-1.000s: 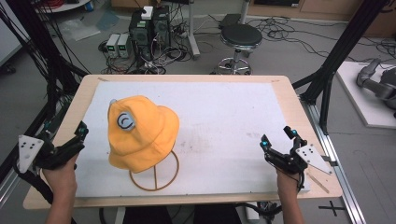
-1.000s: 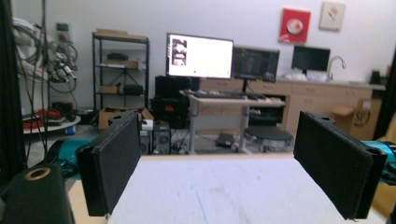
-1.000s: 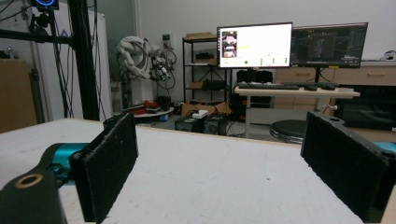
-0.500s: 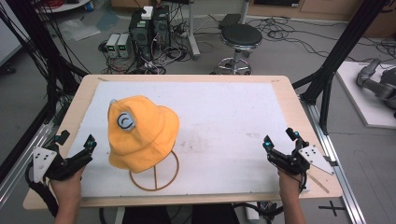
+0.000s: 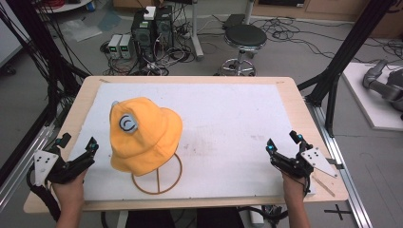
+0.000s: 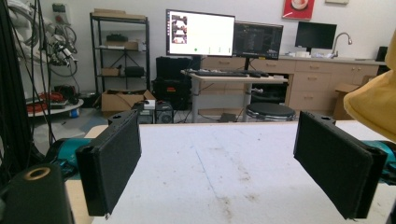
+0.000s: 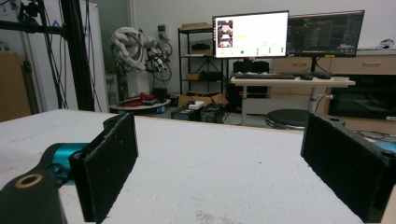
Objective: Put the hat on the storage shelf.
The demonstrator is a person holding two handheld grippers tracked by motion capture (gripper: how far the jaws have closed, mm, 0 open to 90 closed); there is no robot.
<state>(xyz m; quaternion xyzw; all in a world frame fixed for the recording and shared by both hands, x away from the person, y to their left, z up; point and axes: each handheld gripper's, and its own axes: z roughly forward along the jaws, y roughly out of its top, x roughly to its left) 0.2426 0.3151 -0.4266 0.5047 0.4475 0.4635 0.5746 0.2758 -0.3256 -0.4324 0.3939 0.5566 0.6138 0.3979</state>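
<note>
Both claws are gaping wide and gripping nothing: my left claw [image 5: 76,148] and right claw [image 5: 284,144] are resting at the desk's [image 5: 285,90] near edge. Farther in, the yellow hat [image 5: 142,133] is sitting untouched on its wire stand [image 5: 159,178], so everything is waiting.
</note>
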